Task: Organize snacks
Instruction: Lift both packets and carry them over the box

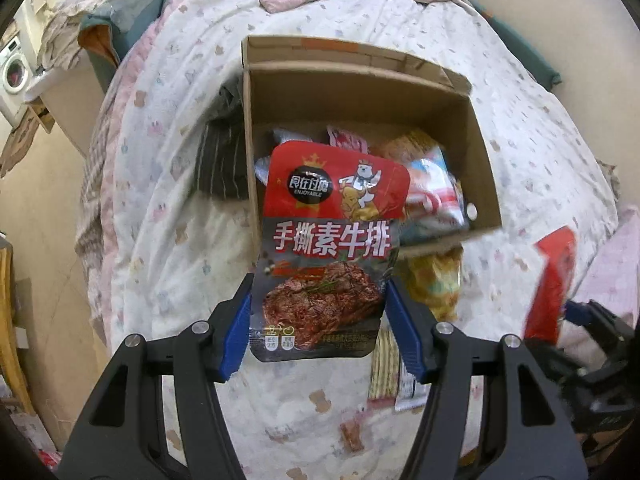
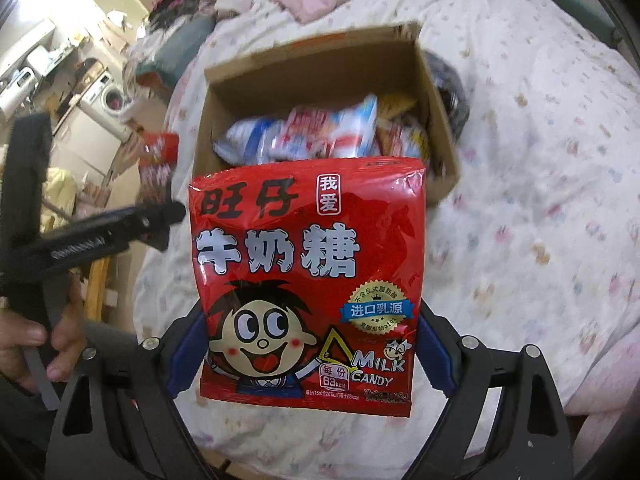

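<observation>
The left tool [image 1: 318, 312] grips a red-and-grey foil steak-snack packet [image 1: 328, 248]; the right tool [image 2: 312, 356] grips a red plastic milk-candy bag [image 2: 310, 276]. Both hang above the open brown cardboard box [image 1: 480, 152] on the bed [image 1: 168, 240].

Glossy plastic candy bag [image 2: 310, 280]; matt brown cardboard box [image 1: 478, 152]; soft printed cloth quilt [image 1: 160, 200], probably cotton.

bed [image 1: 520, 128]: patterned quilt | washing machine [image 1: 14, 70]: far left | floor [image 1: 44, 216]: beige

red/grey steak pkt [image 1: 326, 248], red candy pkt [image 2: 310, 280], brown box [image 1: 360, 92], blue tongs pads [image 1: 236, 328]
</observation>
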The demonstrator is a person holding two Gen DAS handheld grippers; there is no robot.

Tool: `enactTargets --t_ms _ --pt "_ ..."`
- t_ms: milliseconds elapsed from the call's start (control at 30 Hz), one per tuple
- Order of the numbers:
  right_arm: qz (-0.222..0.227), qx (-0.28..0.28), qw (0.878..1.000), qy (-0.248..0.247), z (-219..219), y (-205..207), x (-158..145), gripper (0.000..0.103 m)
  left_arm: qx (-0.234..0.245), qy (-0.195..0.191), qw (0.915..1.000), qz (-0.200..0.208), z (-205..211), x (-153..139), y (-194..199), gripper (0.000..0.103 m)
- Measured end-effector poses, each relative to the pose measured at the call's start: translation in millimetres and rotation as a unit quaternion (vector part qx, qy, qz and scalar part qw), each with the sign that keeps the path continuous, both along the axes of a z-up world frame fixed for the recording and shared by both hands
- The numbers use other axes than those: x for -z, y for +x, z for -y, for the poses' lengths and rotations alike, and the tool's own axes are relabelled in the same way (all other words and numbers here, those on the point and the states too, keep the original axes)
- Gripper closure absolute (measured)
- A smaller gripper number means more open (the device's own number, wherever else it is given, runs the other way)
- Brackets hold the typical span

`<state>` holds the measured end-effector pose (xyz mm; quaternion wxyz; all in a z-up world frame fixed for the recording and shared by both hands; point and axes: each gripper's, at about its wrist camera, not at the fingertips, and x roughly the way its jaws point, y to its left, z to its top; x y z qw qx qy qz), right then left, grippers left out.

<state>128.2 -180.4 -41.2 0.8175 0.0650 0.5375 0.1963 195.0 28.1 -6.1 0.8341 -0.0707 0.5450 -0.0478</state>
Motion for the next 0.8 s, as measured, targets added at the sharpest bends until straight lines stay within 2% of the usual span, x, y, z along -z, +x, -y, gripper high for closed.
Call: enactTargets --t_ms 300,433,567,733,800 --pt "0.037 0.018 0.999 0.01 20 58 -31 0.012 -0.015 0.017 0.9986 0.047 0 -25 34 0.044" --pt "0.051 0.028 0.998 0.024 28 87 -38 0.012 -0.033 0.006 0.9983 0.048 -3 -20 50 0.044" --pt "0.057 0.03 0.997 0.037 32 112 -38 0.012 -0.035 0.012 0.9982 0.048 1 -10 62 0.044" --pt "0.068 0.052 0.993 0.087 42 142 -45 0.012 -0.046 0.001 0.9975 0.054 0 -1 76 0.044" --pt "0.077 0.055 0.991 0.098 43 153 -45 0.012 -0.042 0.013 0.9968 0.067 1 0 79 0.044"
